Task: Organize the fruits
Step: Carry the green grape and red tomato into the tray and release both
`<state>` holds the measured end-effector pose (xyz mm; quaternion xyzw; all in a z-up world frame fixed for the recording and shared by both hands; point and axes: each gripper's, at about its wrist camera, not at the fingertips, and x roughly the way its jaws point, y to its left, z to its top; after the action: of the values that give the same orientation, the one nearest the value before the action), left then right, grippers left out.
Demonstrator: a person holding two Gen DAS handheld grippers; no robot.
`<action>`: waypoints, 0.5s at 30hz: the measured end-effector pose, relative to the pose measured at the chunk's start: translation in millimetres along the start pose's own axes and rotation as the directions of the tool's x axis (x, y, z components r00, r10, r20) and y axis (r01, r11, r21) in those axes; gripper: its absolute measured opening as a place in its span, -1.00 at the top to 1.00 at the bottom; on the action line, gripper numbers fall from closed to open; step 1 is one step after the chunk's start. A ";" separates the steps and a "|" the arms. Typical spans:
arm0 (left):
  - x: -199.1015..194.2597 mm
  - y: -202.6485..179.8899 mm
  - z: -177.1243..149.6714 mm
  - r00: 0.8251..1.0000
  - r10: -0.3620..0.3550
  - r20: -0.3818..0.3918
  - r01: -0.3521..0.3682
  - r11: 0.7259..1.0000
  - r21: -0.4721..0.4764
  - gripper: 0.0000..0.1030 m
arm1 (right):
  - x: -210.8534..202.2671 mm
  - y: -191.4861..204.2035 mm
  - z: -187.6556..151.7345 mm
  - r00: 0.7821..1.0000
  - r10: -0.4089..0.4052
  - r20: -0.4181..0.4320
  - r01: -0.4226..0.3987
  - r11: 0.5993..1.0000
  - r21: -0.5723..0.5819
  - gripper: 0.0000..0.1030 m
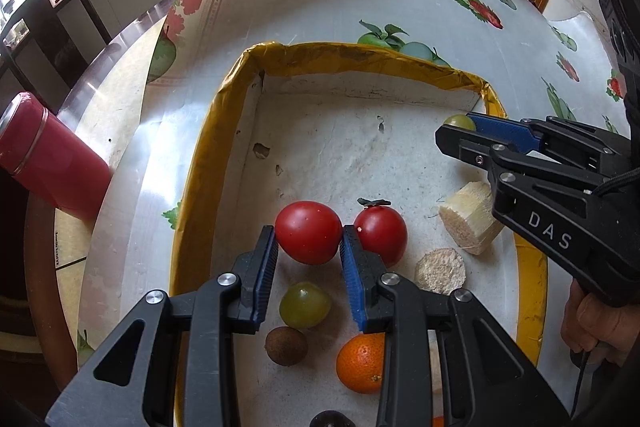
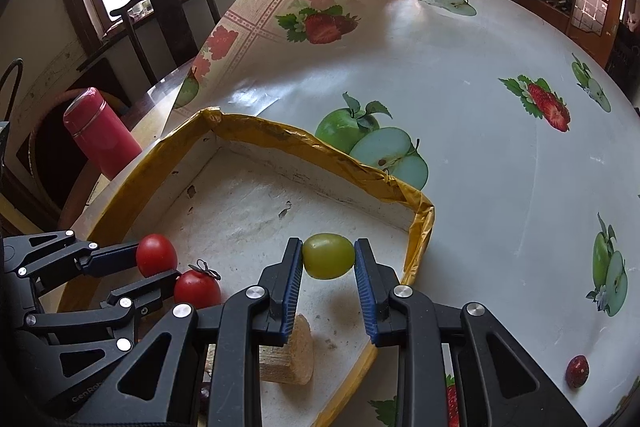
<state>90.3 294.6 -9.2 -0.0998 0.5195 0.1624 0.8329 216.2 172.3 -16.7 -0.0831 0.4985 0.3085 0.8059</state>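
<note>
We carry a tomato (image 1: 308, 231) in left fingers (image 1: 264, 259) and a grape (image 2: 328, 255) in right fingers (image 2: 294, 267) over the box (image 1: 208, 163); next we must release them gently

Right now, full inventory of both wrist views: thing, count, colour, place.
tomato: 2, red; one clamped in the left gripper above the box, the other on the box floor beside it
green grape: 2, green; one clamped in the right gripper, one on the box floor
orange: 1, orange, box floor
brown round fruit: 1, brown, box floor
cane pieces: 2, pale, box floor
box: 1, yellow taped rim, white inside, on the table
small dark red fruit: 1, on the tablecloth outside the box
flask: 1, red, left of the box
tablecloth: 1, white with fruit prints
left gripper: black, blue pads
right gripper: black, blue pads
hand: 1, on the right gripper's handle
</note>
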 end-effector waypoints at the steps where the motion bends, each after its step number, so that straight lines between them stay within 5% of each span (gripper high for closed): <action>1: 1.6 1.0 0.3 1.000 -0.002 -0.009 0.002 1.000 -0.004 0.43 | 0.2 0.4 0.1 1.000 -0.001 0.001 0.001 1.000 -0.002 0.48; 13: 5.9 1.3 -0.8 0.998 0.047 -0.036 -0.047 0.999 -0.002 0.41 | 3.6 8.6 -0.1 1.000 -0.028 0.003 0.028 0.998 -0.052 0.45; 15: 4.9 0.9 -0.3 0.998 0.053 -0.034 -0.053 0.999 -0.005 0.15 | 3.0 8.3 -0.5 1.000 -0.026 0.002 0.026 0.998 -0.053 0.45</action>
<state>91.7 296.1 -13.8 -0.0912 0.5355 0.1842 0.8191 211.9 179.9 -18.1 -0.1108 0.4883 0.3112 0.8078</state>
